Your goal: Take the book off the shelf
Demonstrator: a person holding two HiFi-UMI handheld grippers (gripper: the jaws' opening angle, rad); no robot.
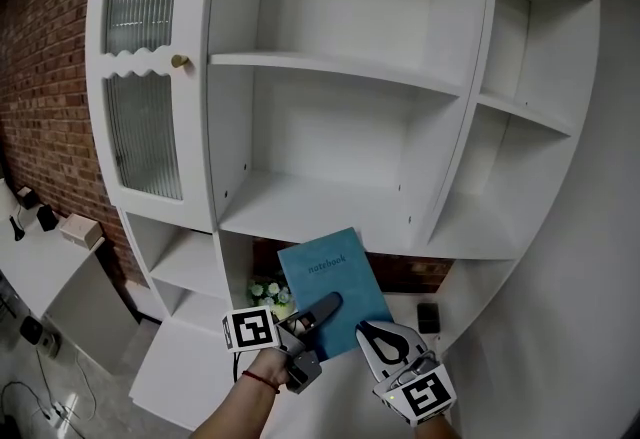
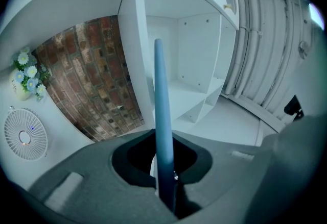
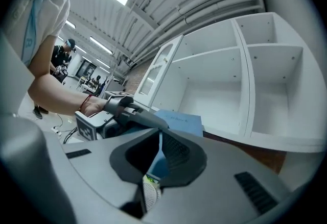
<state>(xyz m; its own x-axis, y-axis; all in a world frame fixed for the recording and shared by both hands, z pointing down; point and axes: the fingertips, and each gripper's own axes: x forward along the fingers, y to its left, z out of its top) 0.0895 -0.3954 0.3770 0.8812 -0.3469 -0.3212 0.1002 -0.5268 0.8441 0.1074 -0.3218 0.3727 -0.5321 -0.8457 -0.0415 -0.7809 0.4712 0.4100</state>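
Note:
A blue notebook [image 1: 335, 279] is held out in front of the white shelf unit [image 1: 330, 210], tilted, below its middle board. My left gripper [image 1: 322, 309] is shut on the book's lower left part. In the left gripper view the book [image 2: 162, 105] stands edge-on between the closed jaws of the left gripper [image 2: 164, 141]. My right gripper [image 1: 368, 332] sits at the book's lower right corner, jaws closed. In the right gripper view a blue edge shows between the jaws of the right gripper [image 3: 159, 132], and the book's cover [image 3: 181, 119] lies beyond them, beside the left gripper [image 3: 125, 109].
The shelf compartments above stand bare. A ribbed glass door [image 1: 145, 137] with a brass knob [image 1: 180, 60] closes the left side. Small flowers [image 1: 265, 292] and a black object [image 1: 428, 317] sit in the low compartment. A brick wall [image 1: 40, 77] and a white table [image 1: 45, 272] are at the left.

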